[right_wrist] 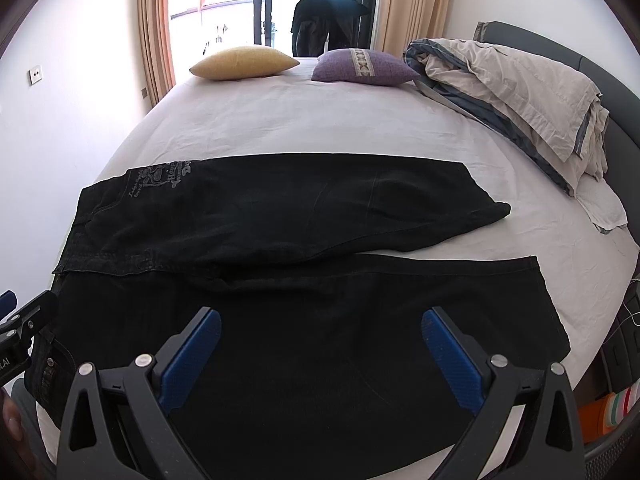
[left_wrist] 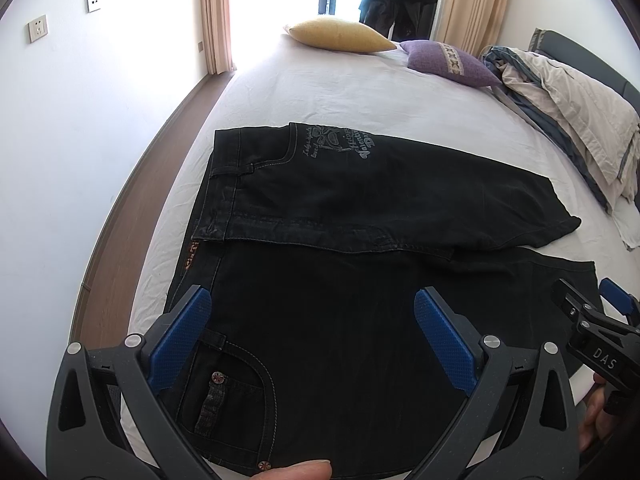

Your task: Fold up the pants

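Observation:
Black jeans point(left_wrist: 340, 208) lie spread flat on the white bed sheet point(left_wrist: 320, 92), waist to the left and both legs running right; they also show in the right wrist view point(right_wrist: 280, 208). The far leg has a pale printed logo point(left_wrist: 340, 144) near the waist. My left gripper point(left_wrist: 312, 320) is open and empty, hovering over the near hip and front pocket point(left_wrist: 232, 392). My right gripper point(right_wrist: 320, 340) is open and empty over the near leg; it also shows at the right edge of the left wrist view point(left_wrist: 592, 312).
A yellow pillow point(right_wrist: 244, 62) and a purple pillow point(right_wrist: 364, 66) lie at the far end of the bed. A crumpled duvet point(right_wrist: 508, 92) is piled along the right side by the headboard. Wall and wood floor point(left_wrist: 132, 208) run along the left.

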### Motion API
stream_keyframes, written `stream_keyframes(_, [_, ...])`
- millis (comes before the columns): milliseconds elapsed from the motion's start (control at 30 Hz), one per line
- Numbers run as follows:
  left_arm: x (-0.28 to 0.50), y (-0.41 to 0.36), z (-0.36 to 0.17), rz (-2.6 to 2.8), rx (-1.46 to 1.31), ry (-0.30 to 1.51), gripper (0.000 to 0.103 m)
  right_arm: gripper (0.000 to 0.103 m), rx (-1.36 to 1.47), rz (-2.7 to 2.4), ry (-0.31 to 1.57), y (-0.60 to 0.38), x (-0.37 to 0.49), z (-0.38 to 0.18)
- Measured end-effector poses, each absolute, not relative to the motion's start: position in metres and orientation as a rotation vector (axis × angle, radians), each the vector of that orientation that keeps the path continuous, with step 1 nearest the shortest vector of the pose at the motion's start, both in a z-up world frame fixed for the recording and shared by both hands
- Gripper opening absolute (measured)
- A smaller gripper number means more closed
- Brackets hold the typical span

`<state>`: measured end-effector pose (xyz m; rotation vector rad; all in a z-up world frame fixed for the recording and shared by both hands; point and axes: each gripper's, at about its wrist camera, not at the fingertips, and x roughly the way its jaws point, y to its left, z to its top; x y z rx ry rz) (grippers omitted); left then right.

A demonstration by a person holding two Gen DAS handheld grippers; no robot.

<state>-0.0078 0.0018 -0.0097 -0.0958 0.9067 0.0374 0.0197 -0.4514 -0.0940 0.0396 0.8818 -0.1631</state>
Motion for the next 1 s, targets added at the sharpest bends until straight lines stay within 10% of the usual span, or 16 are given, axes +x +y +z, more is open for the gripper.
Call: stream_keyframes(1000, [-0.0056, 0.0011, -0.0183, 0.035, -0.105, 0.927, 0.103, 0.103, 0.028, -0.149, 0.902, -0.4475, 0.0241, -0.0984])
